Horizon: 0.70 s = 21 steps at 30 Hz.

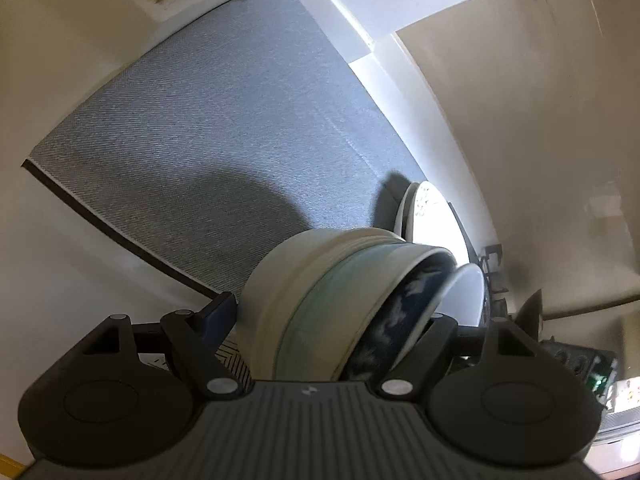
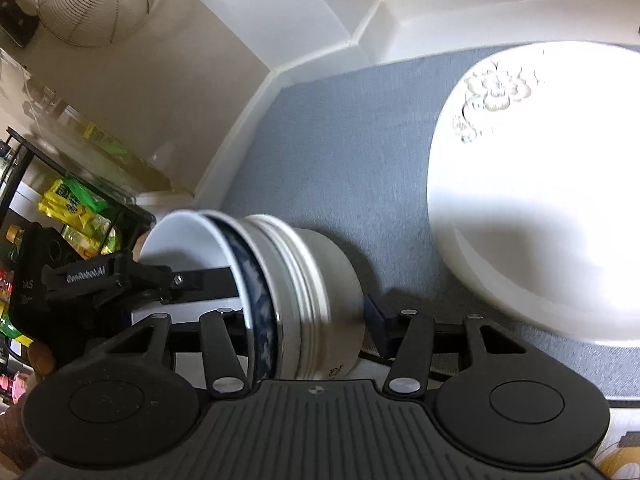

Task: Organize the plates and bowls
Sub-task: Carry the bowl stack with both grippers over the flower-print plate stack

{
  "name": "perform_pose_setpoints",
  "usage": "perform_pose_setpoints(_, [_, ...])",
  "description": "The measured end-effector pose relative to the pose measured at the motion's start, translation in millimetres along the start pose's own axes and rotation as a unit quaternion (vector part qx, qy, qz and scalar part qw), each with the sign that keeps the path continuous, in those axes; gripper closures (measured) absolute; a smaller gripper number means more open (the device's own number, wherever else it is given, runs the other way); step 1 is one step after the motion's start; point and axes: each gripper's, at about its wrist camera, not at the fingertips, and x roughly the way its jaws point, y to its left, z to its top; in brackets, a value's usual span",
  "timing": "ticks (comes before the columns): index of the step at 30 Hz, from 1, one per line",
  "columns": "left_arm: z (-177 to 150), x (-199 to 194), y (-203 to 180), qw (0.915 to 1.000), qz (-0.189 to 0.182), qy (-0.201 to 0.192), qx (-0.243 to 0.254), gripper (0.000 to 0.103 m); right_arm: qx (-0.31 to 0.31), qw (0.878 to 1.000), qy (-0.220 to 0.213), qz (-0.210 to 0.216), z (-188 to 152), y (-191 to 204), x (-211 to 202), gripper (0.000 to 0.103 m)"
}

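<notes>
A stack of nested bowls (image 1: 320,304), cream and pale green outside with a blue-patterned one inside, sits between the fingers of my left gripper (image 1: 332,320), which is shut on it. The same stack (image 2: 288,296) shows in the right wrist view, held between the fingers of my right gripper (image 2: 304,320), just above the grey mat (image 2: 352,140). The left gripper (image 2: 120,276) reaches into the stack's white inner bowl from the left. A stack of white flowered plates (image 2: 540,184) lies on the mat at the right; it also shows in the left wrist view (image 1: 432,216).
The grey mat (image 1: 208,132) lines a white cabinet shelf with side walls (image 2: 312,12). A wire strainer (image 2: 96,0) hangs at the upper left. A black rack (image 2: 84,216) with yellow and green packets stands at the left.
</notes>
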Motion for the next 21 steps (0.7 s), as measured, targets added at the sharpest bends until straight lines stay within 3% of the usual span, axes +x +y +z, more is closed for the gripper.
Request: perform_pose_setpoints(21, [4.6, -7.8, -18.9, 0.9996, -0.023, -0.014, -0.007, 0.021, -0.021, 0.999, -0.035, -0.013, 16.2, 6.4, -21.5, 0.049])
